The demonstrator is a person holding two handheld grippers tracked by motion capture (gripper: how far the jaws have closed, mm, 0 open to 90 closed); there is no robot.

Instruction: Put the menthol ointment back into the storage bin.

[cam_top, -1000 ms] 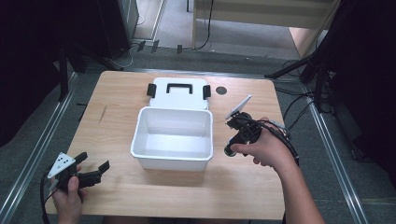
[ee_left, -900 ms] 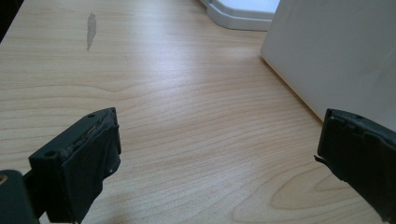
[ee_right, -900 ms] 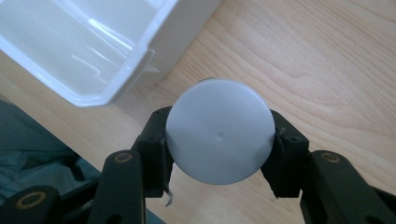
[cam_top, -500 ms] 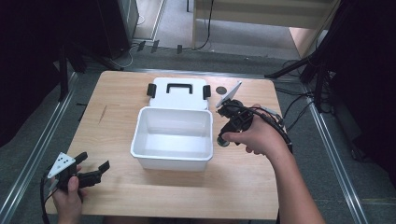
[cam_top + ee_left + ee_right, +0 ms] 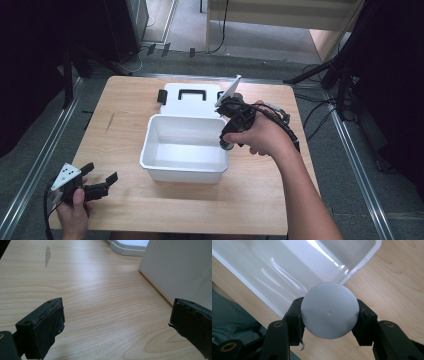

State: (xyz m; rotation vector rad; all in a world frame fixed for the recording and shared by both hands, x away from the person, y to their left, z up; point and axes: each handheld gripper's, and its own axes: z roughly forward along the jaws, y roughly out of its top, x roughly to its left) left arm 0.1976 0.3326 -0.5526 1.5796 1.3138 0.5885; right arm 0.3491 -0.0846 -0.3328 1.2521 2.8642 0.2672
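Over the right rim of the white bin, the right hand-held gripper clamps a round grey disc, the bin's hollow just beside it, while the left hand-held gripper rests open.

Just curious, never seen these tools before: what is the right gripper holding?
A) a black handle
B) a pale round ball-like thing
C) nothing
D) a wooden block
B: in the right gripper view, the right gripper has its jaws clamped on either side of a pale round object, above the white tub's rim.

right gripper clamped, left gripper spread
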